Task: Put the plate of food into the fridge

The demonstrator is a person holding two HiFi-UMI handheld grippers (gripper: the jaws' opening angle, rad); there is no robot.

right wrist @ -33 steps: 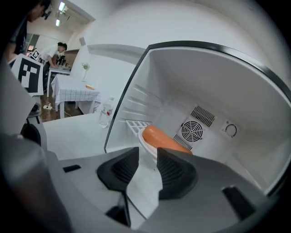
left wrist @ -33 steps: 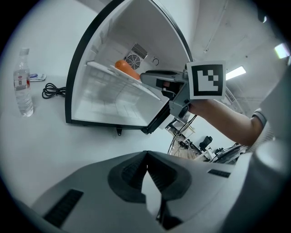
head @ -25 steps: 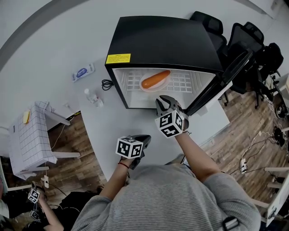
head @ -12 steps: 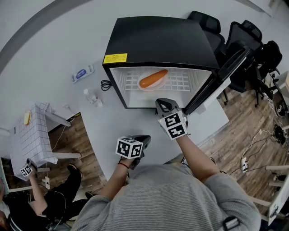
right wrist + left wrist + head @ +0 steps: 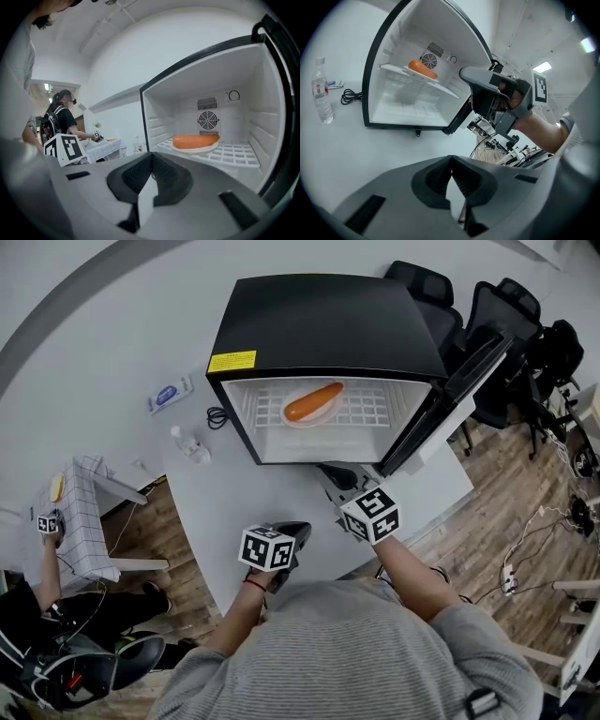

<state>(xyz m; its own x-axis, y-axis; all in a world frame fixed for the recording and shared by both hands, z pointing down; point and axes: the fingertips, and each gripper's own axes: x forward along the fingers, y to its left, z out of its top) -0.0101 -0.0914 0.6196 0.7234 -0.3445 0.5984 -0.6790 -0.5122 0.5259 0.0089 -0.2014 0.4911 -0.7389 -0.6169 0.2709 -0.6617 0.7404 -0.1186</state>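
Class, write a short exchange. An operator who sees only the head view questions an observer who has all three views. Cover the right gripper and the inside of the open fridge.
Operator: From above I can't see how the jaws stand. Is the right gripper carrying anything?
Observer: No. The right gripper view shows the right gripper with its jaws together and nothing between them.
Operator: I see the plate on the shelf, but not the back of the fridge. What is behind it?
Observer: A round fan grille sits in the back wall of the fridge, above and behind the plate.
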